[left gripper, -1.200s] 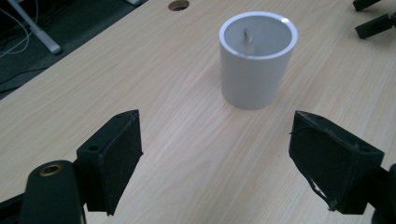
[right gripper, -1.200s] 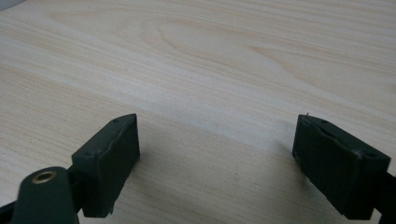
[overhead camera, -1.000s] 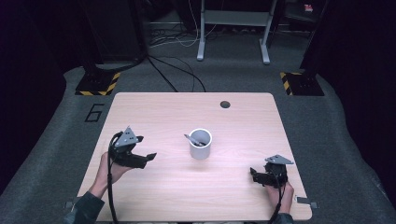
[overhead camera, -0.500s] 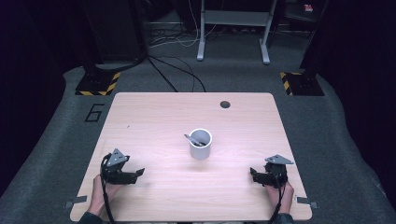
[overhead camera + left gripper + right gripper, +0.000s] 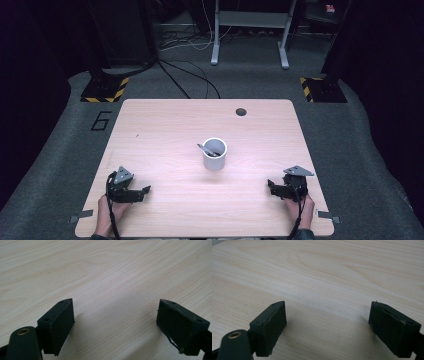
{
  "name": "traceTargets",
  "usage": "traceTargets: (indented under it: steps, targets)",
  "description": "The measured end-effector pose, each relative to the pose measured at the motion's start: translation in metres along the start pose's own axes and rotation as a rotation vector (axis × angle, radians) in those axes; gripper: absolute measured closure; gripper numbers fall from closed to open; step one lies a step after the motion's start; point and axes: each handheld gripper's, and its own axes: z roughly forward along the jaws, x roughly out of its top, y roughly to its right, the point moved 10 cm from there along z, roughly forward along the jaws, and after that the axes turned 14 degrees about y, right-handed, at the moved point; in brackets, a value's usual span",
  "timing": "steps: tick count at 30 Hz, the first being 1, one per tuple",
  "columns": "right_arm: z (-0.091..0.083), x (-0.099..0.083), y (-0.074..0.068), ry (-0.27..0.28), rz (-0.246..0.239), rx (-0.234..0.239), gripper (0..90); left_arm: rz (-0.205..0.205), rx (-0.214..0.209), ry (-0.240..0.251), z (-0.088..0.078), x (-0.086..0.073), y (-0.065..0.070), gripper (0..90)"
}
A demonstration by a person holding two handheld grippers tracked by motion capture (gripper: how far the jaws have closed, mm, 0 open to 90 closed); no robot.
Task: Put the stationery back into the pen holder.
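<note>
Well apart, cup [image 5: 215,154] between both fingers [image 5: 145,189].

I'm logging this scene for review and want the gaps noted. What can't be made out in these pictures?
- Thing inside the white cup, high view: a grey stick-like item leans on the rim, too small to identify; the cup wall hides its lower end.
- Dark round spot on the table, high view: too small to tell hole from cap.
- Person's forearms, high view: cut off by the bottom edge.
</note>
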Motion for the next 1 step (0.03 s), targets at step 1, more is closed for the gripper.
traceTargets:
  steps: [1]
  targets:
    - [0.0002, 0.0001, -0.0003, -0.001, 0.005, -0.006, 14.1, -0.004, 0.001, -0.008, -0.0006, -0.0002, 0.0, 14.9]
